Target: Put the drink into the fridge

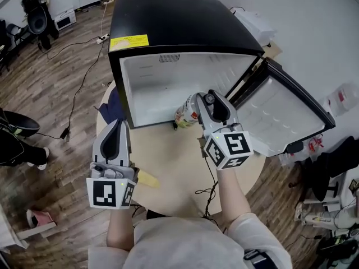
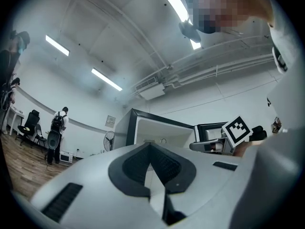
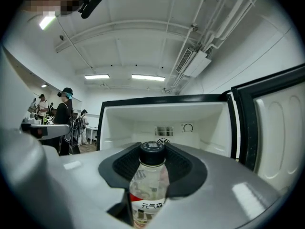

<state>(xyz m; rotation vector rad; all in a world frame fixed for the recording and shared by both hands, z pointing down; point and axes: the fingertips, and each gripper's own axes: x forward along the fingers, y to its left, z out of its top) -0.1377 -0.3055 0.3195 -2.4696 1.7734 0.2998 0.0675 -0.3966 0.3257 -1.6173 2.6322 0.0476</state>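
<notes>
Straight ahead at 12 o'clock in the head view stands the black fridge (image 1: 185,32), its white inside bare and its door (image 1: 280,116) swung wide toward 3 o'clock. I have the right claw (image 1: 197,106) clamped on the drink bottle (image 1: 187,114), right at the lower lip of the fridge opening and above the far edge of the round counter (image 1: 174,161). Through the right gripper view the pads (image 3: 183,163) press on both sides of the bottle (image 3: 147,185); its black cap and its red and white label face me, with the open fridge (image 3: 162,113) dead ahead. At about 8 o'clock from the bottle sits the left claw (image 1: 116,126), over the near left of the counter. Its own view shows that claw (image 2: 150,149) closed tip to tip with nothing between the pads, and the fridge (image 2: 157,130) ahead at 12 o'clock. A yellow strip (image 1: 147,178) lies on the counter at 3 o'clock of the left claw's marker cube
</notes>
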